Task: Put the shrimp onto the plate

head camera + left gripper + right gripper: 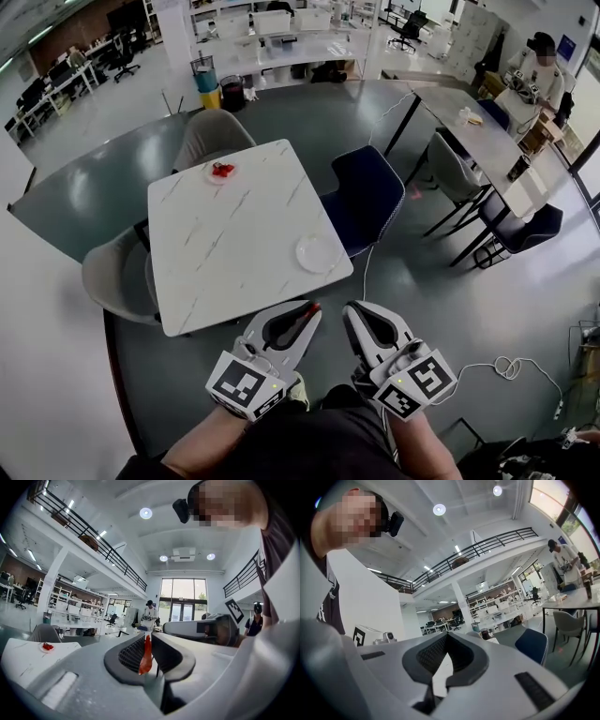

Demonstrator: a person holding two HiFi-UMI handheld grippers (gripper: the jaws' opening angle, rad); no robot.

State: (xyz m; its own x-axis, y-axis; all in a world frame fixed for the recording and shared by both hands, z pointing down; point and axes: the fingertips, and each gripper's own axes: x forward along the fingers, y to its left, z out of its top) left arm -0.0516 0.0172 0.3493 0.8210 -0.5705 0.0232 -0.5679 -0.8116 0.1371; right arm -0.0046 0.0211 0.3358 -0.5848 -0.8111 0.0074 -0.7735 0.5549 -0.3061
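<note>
I held L tongs (312, 308) clenched on red shrimp (145, 657), lower centre; R tongs (350, 310) pinched shut, nothing in them. White plate (314, 253) on surface (234, 234), right edge.

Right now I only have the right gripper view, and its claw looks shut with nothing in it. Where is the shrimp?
Observer: A red shrimp lies on a small dish at the far left corner of the table.
Operator: And the plate to put it on?
Observer: An empty white plate sits by the table's near right edge, apart from the dish.
Operator: Is the other claw free to fetch it?
Observer: No. The left gripper has its claw shut on a thin red-orange strip. I can't tell what that strip is.
</note>
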